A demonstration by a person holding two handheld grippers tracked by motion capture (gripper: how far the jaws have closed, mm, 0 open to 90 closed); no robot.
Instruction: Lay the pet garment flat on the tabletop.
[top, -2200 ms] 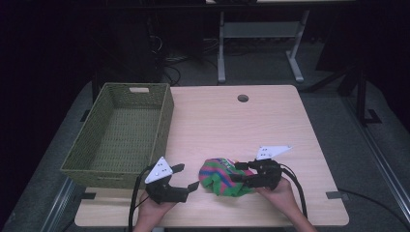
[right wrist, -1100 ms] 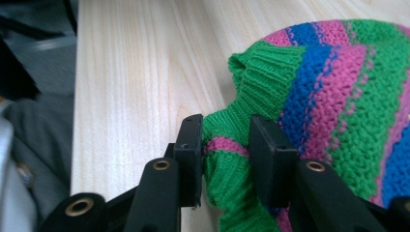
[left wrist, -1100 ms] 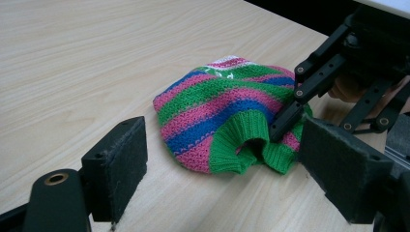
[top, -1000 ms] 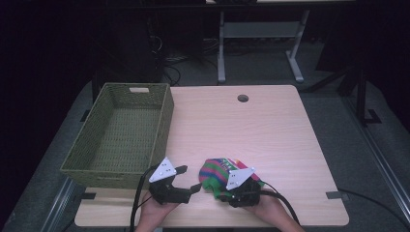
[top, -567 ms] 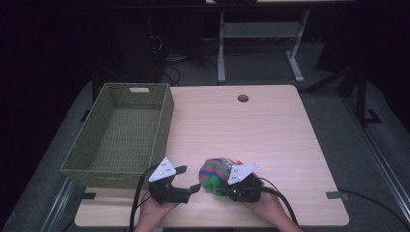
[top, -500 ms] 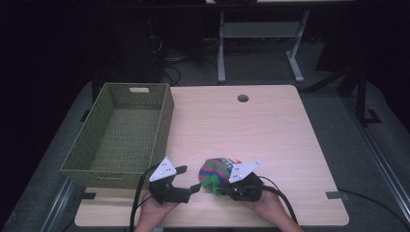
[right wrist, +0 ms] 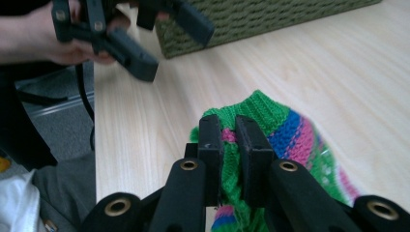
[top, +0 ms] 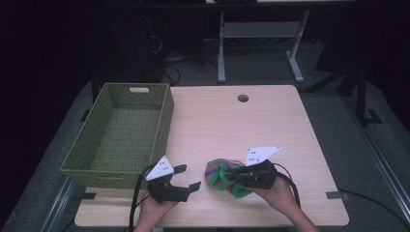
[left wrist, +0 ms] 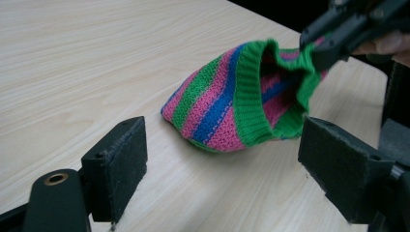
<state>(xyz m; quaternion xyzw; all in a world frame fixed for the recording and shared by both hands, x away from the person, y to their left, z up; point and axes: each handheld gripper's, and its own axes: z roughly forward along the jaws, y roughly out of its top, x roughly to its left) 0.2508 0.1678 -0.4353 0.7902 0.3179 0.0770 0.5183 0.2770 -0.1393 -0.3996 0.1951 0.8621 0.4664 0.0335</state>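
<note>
A knitted hat (top: 220, 176) striped green, pink and blue lies on the wooden table (top: 227, 121) near its front edge. My right gripper (top: 232, 176) is shut on the hat's green ribbed cuff (right wrist: 227, 179) and holds that edge up, so the opening (left wrist: 278, 87) gapes. The hat's body (left wrist: 212, 106) rests on the wood. To the hat's left, my left gripper (top: 186, 178) stands open and points at it, with its pads (left wrist: 123, 159) wide apart and nothing between them. The left gripper (right wrist: 145, 43) also appears far off in the right gripper view.
A green woven basket (top: 99, 157) with nothing in it stands at the table's left side, just behind the left gripper. A round cable hole (top: 242, 98) sits near the far edge. Dark floor, cables and a metal stand lie beyond the table.
The right gripper has shifted left over the hat, closed on its cuff and lifted that edge. The left gripper has barely moved and stays open.
</note>
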